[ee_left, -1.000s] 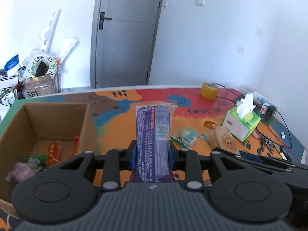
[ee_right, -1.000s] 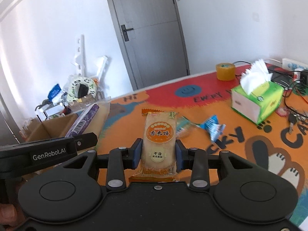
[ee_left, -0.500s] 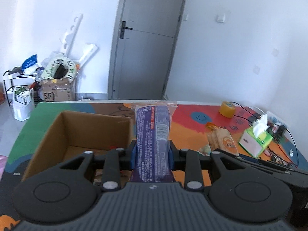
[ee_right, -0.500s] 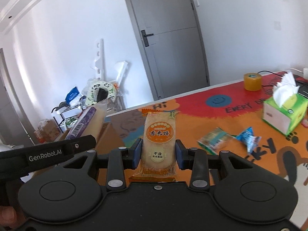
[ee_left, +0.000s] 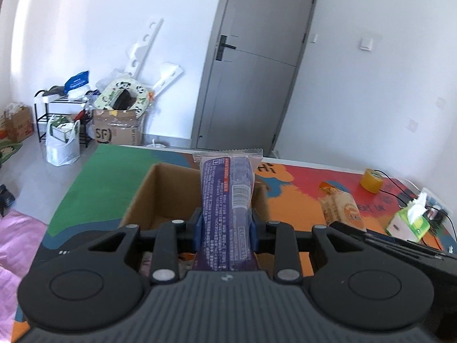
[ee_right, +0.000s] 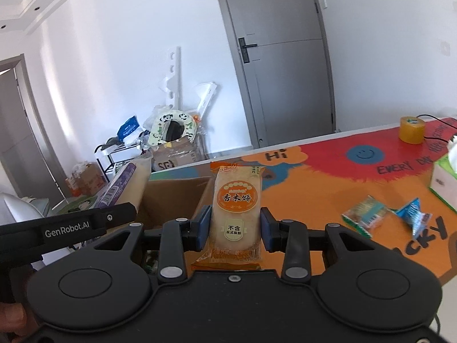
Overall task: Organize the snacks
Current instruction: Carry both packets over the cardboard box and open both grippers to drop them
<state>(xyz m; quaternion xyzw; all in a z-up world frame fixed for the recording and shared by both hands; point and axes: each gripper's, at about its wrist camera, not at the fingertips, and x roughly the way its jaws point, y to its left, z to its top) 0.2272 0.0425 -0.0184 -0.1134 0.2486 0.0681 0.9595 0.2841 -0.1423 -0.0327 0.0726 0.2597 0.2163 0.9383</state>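
Our left gripper (ee_left: 227,225) clamped on a purple snack packet (ee_left: 225,208) standing up between its fingers, cardboard box (ee_left: 160,197) just beyond and below them, our right gripper (ee_right: 235,225) clamped on an orange rice cracker pack (ee_right: 237,208), two small snack packets (ee_right: 382,217) on the mat (ee_right: 328,188) right of its fingers

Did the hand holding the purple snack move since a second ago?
Yes. The left gripper, shut on the purple snack packet, swung left: the cardboard box now sits straight ahead instead of off to the left.
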